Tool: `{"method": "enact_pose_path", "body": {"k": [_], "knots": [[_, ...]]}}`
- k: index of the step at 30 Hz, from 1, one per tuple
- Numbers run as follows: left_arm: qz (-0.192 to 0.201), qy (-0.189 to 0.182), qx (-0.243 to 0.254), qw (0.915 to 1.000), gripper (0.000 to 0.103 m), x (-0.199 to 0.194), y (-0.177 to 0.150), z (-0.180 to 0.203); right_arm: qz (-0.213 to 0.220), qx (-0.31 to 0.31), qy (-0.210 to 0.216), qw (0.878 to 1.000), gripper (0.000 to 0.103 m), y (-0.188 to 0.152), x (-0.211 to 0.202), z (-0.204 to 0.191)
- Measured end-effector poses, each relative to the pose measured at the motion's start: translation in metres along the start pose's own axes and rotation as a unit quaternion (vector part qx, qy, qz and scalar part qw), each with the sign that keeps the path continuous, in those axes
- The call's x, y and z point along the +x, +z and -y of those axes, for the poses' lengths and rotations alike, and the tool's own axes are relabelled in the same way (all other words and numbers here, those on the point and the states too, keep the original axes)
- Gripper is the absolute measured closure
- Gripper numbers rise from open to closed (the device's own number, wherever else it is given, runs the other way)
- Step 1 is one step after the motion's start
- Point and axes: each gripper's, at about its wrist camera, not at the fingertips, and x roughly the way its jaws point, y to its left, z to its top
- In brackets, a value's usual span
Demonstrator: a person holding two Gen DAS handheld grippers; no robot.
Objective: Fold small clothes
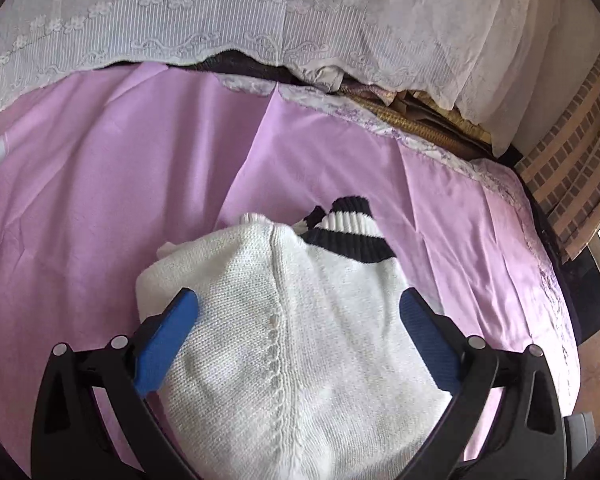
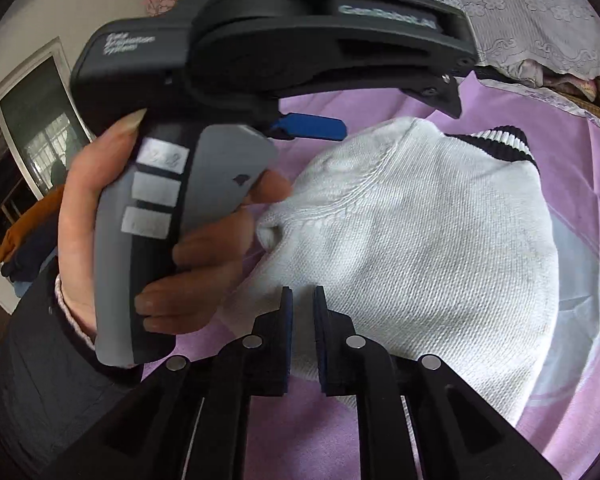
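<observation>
White sweater [image 1: 300,320] lies mid-bed on the pink sheet [image 1: 100,180], long axis running away toward the striped collar [image 1: 352,232]. Left claw [image 1: 300,320] wide open, straddling its near end, holding nothing. Right claw [image 2: 303,300] nearly closed, empty, at sweater's near edge; both about equally close.

Pink sheet [image 1: 100,184] covers the surface, creased from 12 toward 6 o'clock. Lace cloth [image 1: 220,20] spans 10 to 2 o'clock, its scalloped hem overlapping the sheet. Brick wall [image 1: 572,160] at 3 o'clock. Right view — window [image 2: 28,140] at 9 o'clock, orange cloth [image 2: 32,220] just below it.
</observation>
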Motion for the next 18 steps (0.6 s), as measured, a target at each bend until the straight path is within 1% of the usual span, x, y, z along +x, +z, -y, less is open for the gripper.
{"method": "enact_pose_path", "body": {"k": [2, 4, 5, 7, 11, 15, 17, 18], "knots": [[-0.026, 0.015, -0.014, 0.9994, 0.004, 0.022, -0.006, -0.015, -0.012, 0.001, 0.000, 1.000, 0.088, -0.003, 0.008, 0.001], [-0.024, 0.000, -0.020, 0.9995, 0.004, 0.022, -0.011, -0.025, -0.018, 0.007, 0.009, 1.000, 0.088, -0.005, 0.012, 0.004], [-0.026, 0.007, -0.020, 0.9994, 0.004, 0.020, -0.012, -0.026, -0.018, 0.007, 0.008, 1.000, 0.087, -0.004, 0.012, 0.004], [-0.022, 0.027, -0.017, 0.9993, 0.004, 0.017, -0.018, -0.029, -0.019, 0.000, 0.000, 1.000, 0.087, -0.004, 0.013, 0.002], [-0.017, 0.023, -0.040, 0.9988, 0.004, 0.013, -0.023, -0.040, -0.022, -0.011, -0.006, 1.000, 0.087, -0.006, 0.014, -0.003], [0.002, 0.043, -0.044, 0.9981, 0.004, 0.000, -0.032, -0.039, -0.022, -0.007, 0.002, 1.000, 0.086, -0.007, 0.015, -0.004], [0.010, 0.030, -0.056, 0.9979, 0.005, -0.013, -0.040, -0.042, -0.019, -0.006, 0.008, 1.000, 0.083, -0.008, 0.012, -0.003], [0.016, 0.024, -0.063, 0.9976, 0.005, -0.021, -0.045, -0.044, -0.019, -0.006, 0.014, 1.000, 0.079, -0.009, 0.010, -0.004]]}}
